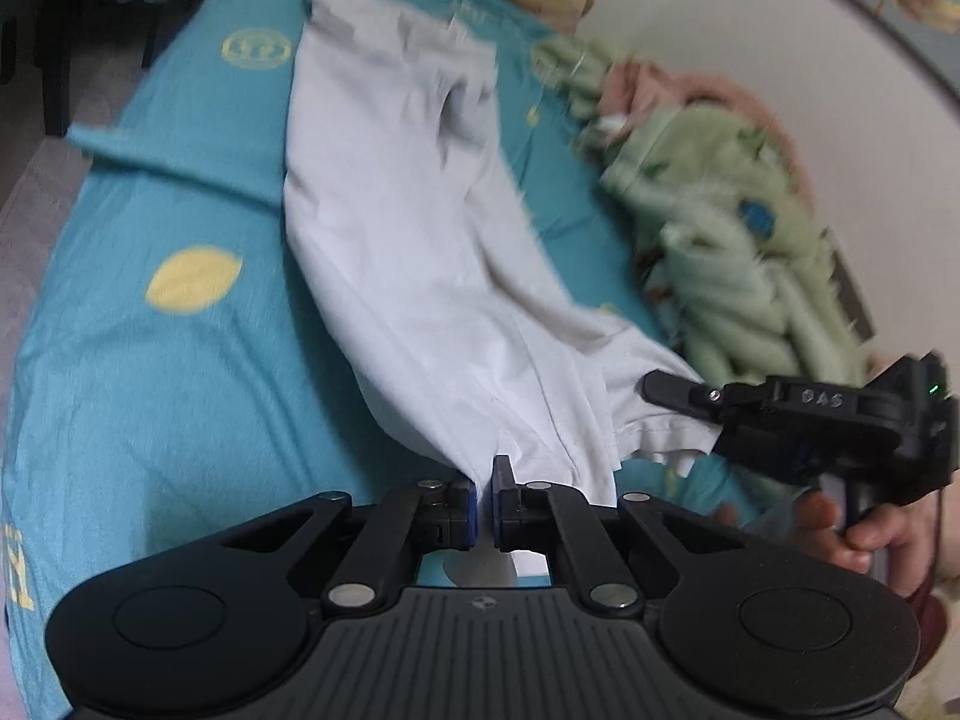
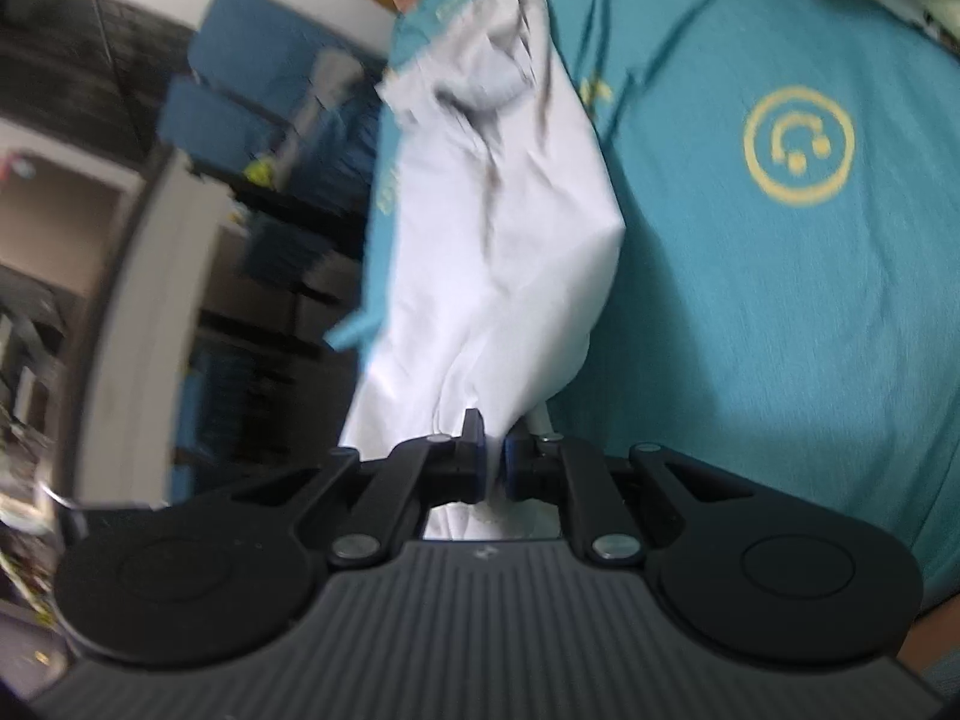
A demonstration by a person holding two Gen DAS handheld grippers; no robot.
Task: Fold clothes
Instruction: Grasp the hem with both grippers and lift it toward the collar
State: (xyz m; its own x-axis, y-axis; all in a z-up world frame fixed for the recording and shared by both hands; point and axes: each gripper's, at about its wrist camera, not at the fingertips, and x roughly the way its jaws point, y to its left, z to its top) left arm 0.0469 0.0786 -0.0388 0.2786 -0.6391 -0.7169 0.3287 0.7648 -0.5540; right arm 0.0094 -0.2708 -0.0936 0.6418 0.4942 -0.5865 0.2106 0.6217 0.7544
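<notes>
A white garment (image 1: 420,228) lies stretched along the teal bed sheet (image 1: 168,372), its near end lifted. My left gripper (image 1: 485,480) is shut on the garment's near edge. My right gripper (image 1: 672,396) comes in from the right, shut on the same edge a little further right. In the right wrist view the right gripper (image 2: 495,462) pinches the white garment (image 2: 498,252), which hangs taut toward the sheet's far edge. The far end of the garment is crumpled.
A heap of green printed and pink clothes (image 1: 732,240) lies on the right of the bed by the wall. The teal sheet (image 2: 780,300) has yellow prints. Dark furniture and blue boxes (image 2: 258,120) stand past the bed's edge.
</notes>
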